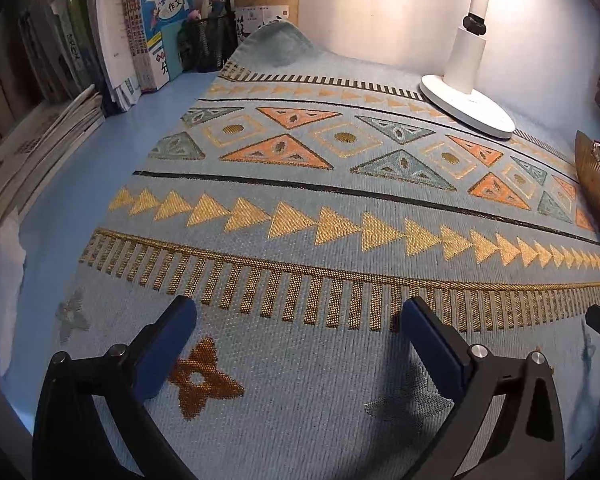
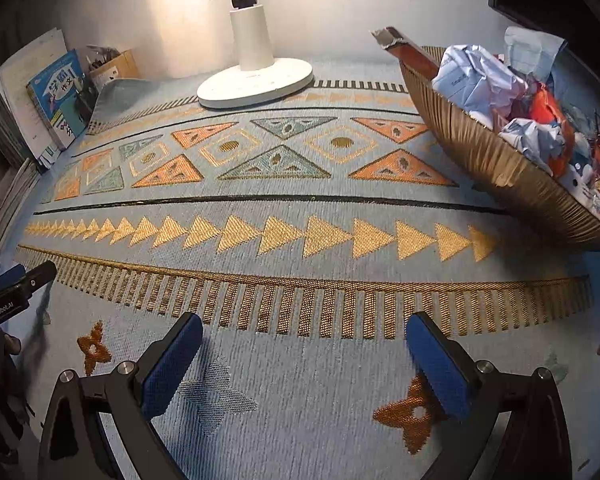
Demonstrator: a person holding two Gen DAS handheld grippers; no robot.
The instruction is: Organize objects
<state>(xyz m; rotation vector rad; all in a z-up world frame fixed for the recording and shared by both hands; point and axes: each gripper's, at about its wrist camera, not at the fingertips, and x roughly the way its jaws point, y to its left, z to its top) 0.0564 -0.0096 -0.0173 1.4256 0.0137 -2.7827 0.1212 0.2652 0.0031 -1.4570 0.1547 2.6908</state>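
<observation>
The left hand-held gripper (image 1: 296, 320) was wide apart and held nothing. The right hand-held gripper (image 2: 304, 336) was wide too, with nothing in it. Both hung over the patterned mat (image 2: 300, 272) on the tabletop (image 1: 112, 128). The gold bowl (image 2: 500, 168), full of crumpled wrappers (image 2: 484, 80), sat on the mat's right side, near the white lamp (image 2: 256, 76).

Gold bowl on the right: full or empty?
Full. The gold ribbed bowl is heaped with crumpled paper and wrappers rising above its rim.
</observation>
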